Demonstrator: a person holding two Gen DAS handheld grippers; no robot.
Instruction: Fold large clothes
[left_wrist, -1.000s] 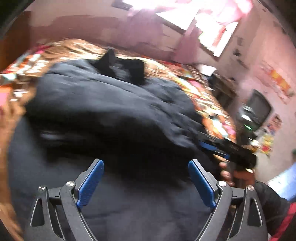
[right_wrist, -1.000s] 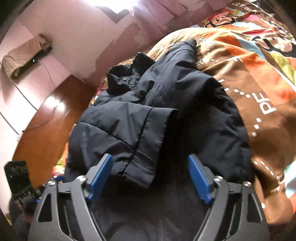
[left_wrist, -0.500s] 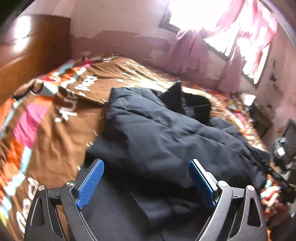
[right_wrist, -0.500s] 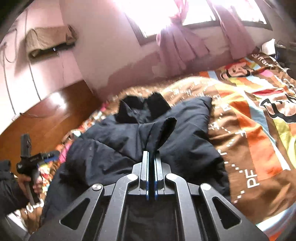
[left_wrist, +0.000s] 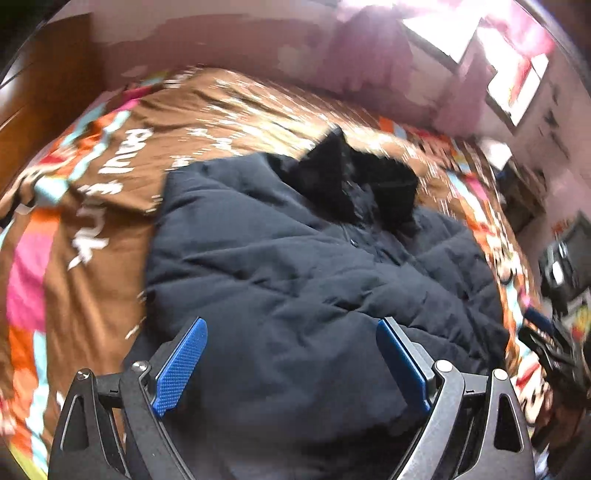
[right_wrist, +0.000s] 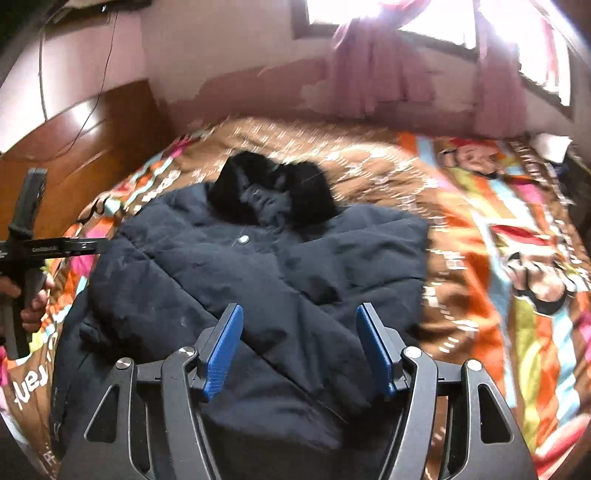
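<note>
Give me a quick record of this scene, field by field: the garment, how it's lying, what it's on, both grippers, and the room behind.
garment: dark puffer jacket with black fur collar
lay: spread on the bed, both sleeves folded in across the front, collar at the far end
surface: brown and orange cartoon bedspread
left gripper: open, above the jacket's near edge, holding nothing
right gripper: jaws opening, nothing gripped between them
background: pink curtains at a bright window, wooden headboard on the left

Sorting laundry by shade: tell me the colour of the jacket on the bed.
The jacket is dark navy with a black furry collar, clearest in the right wrist view.
</note>
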